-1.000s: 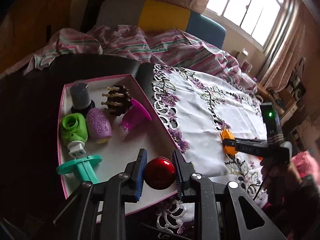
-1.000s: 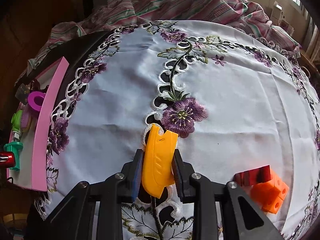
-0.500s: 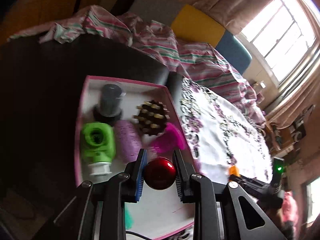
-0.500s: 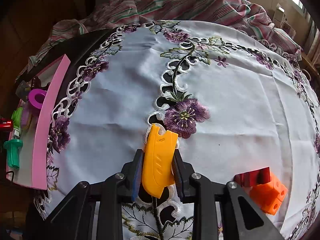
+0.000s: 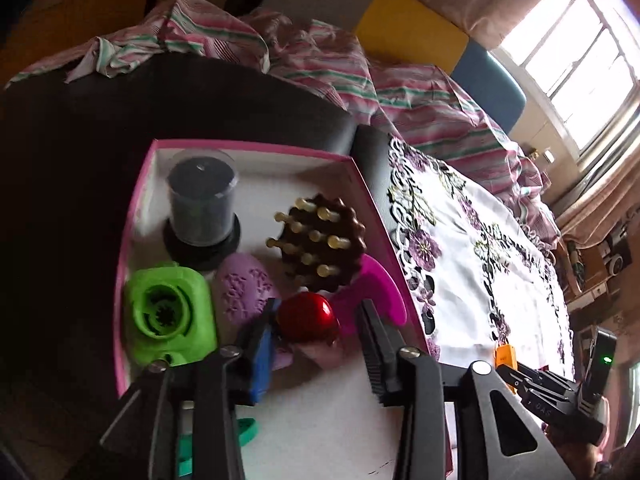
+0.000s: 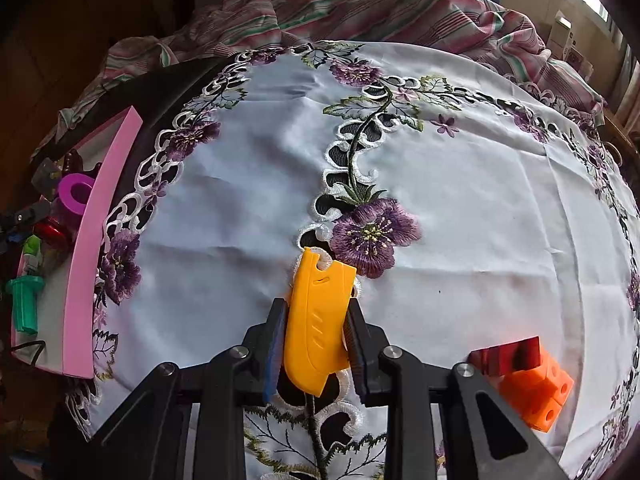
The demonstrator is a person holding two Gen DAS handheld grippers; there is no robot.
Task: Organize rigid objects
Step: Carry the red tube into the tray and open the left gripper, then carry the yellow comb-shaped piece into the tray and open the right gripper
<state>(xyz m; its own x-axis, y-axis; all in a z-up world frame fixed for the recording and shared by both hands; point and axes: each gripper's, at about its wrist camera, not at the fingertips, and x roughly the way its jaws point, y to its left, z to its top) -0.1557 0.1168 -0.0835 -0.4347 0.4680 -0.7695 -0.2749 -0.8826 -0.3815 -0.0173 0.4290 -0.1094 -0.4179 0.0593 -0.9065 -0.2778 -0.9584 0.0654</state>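
A shiny red ball [image 5: 308,318] sits low inside the pink-rimmed tray [image 5: 256,148], between the jaws of my left gripper [image 5: 319,308]. Those jaws are opening: the ball lies near the blue left pad [image 5: 262,344], with a clear gap to the right one. My right gripper [image 6: 316,308] is shut on a yellow plastic cutter [image 6: 318,320] over the white embroidered tablecloth [image 6: 480,200]. The left wrist view shows that gripper at far right with the cutter [image 5: 505,356]. From the right wrist view the tray [image 6: 86,280] is at the left edge.
The tray also holds a dark cylinder [image 5: 200,204], a brown pegged brush [image 5: 320,240], a purple egg [image 5: 244,288], a green block [image 5: 168,314], a magenta piece [image 5: 376,292] and a teal piece [image 6: 26,300]. An orange cube block [image 6: 540,392] and a dark red block [image 6: 508,356] lie right of my right gripper.
My left gripper carried the red ball over the tray, sank toward the objects and rolled; its jaws have now spread off the ball. The right gripper and cutter stayed put.
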